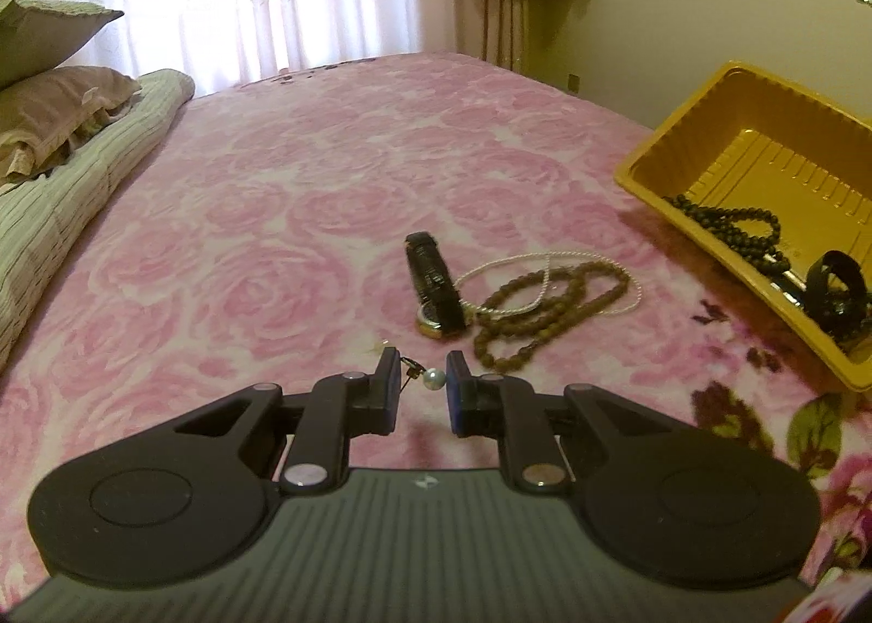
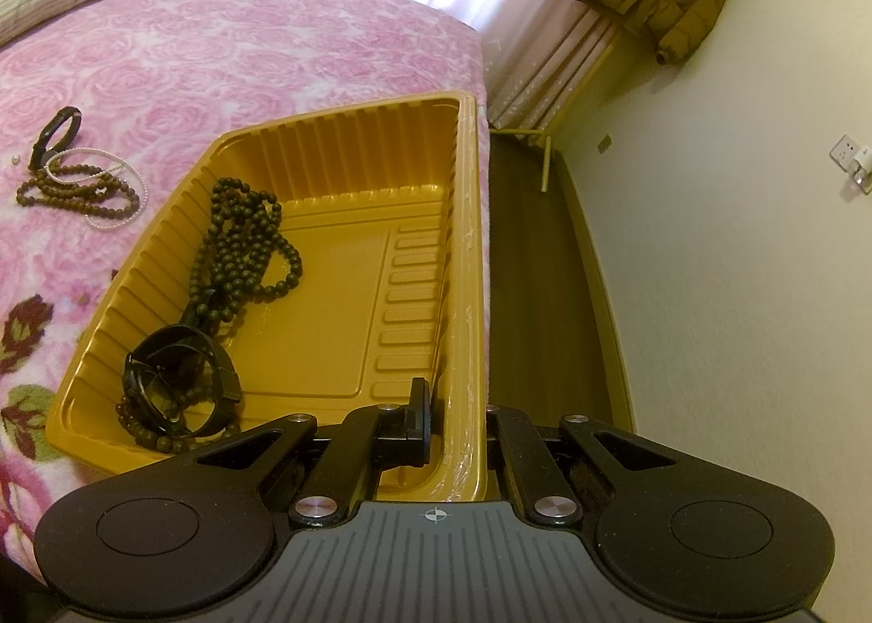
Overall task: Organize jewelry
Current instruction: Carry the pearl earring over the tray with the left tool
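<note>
We see the left tongs set narrow, with a pearl earring between the pads: the pearl touches the right pad, its small hook the left one, and the piece hangs clear of the bed. Just beyond the tips, near the middle of the bed, lie a black-strapped watch, a brown bead string and a thin white pearl necklace, all overlapping. The yellow tray sits at the bed's right edge.

Our right tongs are clamped on that tray's right wall near its close corner, one finger inside, the other outside. Inside the tray, along its left wall, lie a dark bead necklace and a black watch, with a few reddish-brown beads under the watch.
</note>
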Action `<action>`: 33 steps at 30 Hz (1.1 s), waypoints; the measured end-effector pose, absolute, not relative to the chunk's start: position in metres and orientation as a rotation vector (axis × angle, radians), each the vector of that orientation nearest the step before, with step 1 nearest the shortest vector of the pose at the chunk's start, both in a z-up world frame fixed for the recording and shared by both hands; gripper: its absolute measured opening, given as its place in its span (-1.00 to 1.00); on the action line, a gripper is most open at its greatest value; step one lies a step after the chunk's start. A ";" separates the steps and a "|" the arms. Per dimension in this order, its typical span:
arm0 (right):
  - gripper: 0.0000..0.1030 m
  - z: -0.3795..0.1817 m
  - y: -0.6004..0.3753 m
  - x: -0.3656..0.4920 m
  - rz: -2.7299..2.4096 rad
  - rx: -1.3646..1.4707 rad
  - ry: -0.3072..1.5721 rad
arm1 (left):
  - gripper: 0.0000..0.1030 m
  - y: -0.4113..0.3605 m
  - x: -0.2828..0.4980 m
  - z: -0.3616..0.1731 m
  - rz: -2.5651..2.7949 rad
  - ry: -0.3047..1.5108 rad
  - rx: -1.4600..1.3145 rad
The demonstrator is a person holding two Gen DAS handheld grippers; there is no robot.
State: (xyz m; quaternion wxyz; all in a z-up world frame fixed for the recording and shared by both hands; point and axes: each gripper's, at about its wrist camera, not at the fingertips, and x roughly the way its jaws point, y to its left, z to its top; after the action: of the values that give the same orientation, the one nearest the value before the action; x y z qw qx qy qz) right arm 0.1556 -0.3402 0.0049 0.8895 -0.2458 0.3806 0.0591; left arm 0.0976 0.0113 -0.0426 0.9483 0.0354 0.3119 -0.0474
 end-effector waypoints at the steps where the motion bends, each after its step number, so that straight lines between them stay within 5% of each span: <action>1: -0.91 0.005 -0.340 0.156 0.123 -0.510 0.790 | -0.71 0.009 0.097 -0.041 -0.103 0.633 0.069; 33: -0.91 0.006 -0.341 0.154 0.134 -0.501 0.782 | -0.71 -0.162 0.121 -0.013 -0.580 0.565 0.123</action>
State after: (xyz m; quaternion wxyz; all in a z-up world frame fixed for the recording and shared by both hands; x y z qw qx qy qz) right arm 0.1542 -0.3414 0.0059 0.8919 -0.2414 0.3769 0.0644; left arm 0.1207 -0.1624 -0.0129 0.9173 0.0597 0.2747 -0.2821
